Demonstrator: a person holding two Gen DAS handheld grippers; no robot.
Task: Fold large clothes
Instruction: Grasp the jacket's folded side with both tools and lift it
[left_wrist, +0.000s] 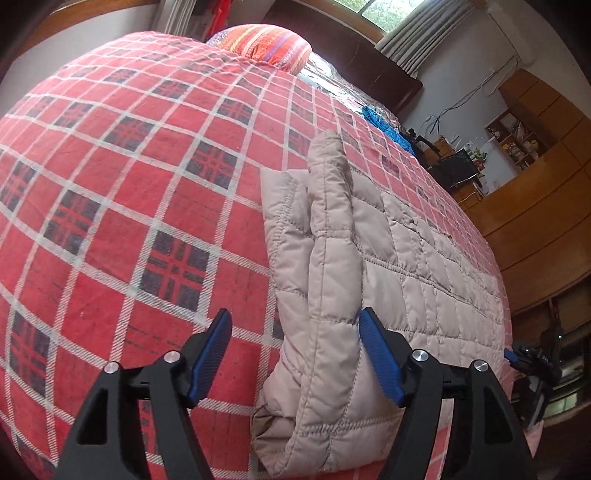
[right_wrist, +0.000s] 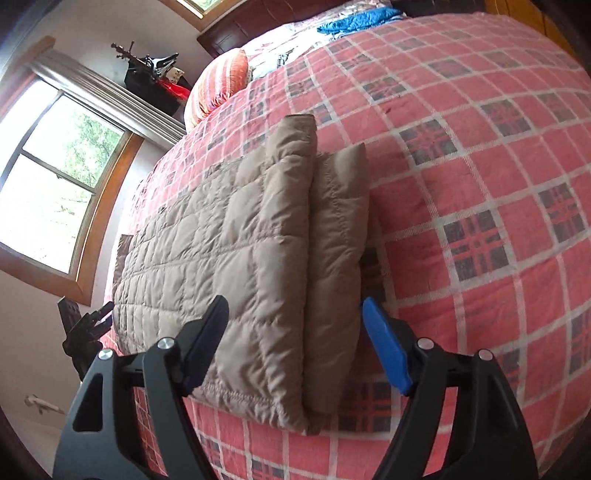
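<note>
lying ahead of both my grippers is the quilted jacket (left_wrist: 388, 266), beige, stitched into small padded squares, folded into a long flat slab on the red plaid bedspread (left_wrist: 147, 184). a sleeve (left_wrist: 332, 221) is doubled back along the top of it as a puffy ridge, with a second flatter layer sticking out beside that ridge.

my left gripper (left_wrist: 295, 354) is released, blue pads spread wide, the jacket's near end sitting between and just beyond the fingertips; i cannot tell if the right-hand pad touches the fabric. my right gripper (right_wrist: 295, 343) is likewise released, fingers wide apart, with the jacket's (right_wrist: 229, 243) opposite end straight ahead of it and the folded sleeve (right_wrist: 336, 229) running away between the two fingers.

from the left wrist i see, past the jacket to the right, my other gripper (left_wrist: 532, 365) at the bed's edge, plus wooden cabinets (left_wrist: 535, 221) and a cluttered shelf (left_wrist: 513, 136) beyond. from the right wrist i see instead a bright window (right_wrist: 55, 177) off to the left and my left gripper (right_wrist: 88, 325) low beside the jacket's far end. both views catch the striped orange pillow (left_wrist: 266, 44) and a blue cloth (right_wrist: 354, 18) far ahead at the head of the bed.
</note>
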